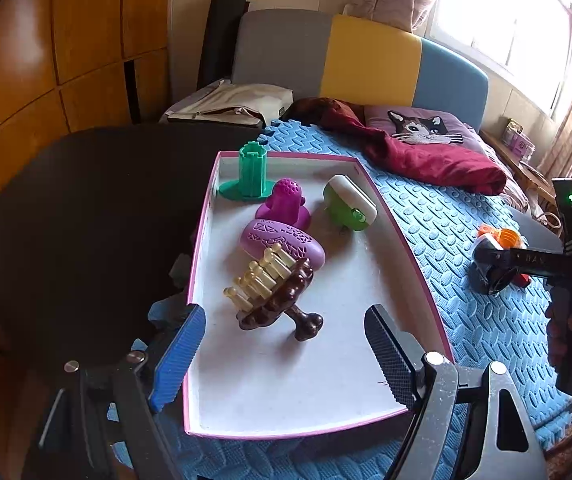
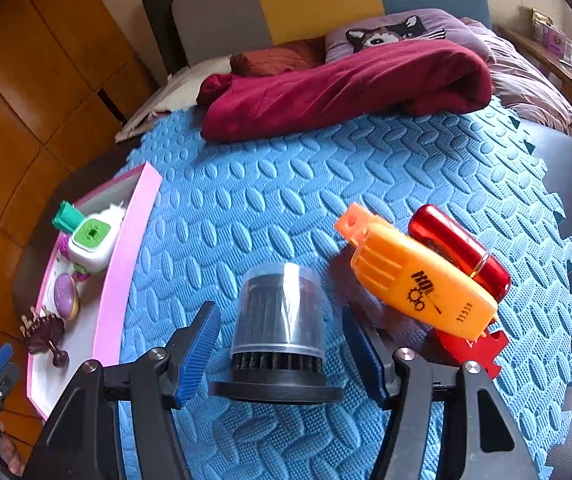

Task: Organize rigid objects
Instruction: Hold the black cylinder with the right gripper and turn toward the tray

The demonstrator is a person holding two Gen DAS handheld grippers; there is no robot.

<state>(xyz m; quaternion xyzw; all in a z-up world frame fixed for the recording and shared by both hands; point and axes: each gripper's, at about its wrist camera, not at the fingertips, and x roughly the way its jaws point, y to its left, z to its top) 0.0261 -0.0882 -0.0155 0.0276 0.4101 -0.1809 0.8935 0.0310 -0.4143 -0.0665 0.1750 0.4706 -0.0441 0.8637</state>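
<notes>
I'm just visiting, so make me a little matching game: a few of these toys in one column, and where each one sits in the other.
Things:
1. green tower
2. brown bone
3. orange toy
4. black filter

Places:
A. between the right tool's fingers, on the mat
B. far corner of the pink box
C. on the mat, lying across a red thing
D. near middle of the box

Pairs: 1-B, 2-D, 3-C, 4-A
</notes>
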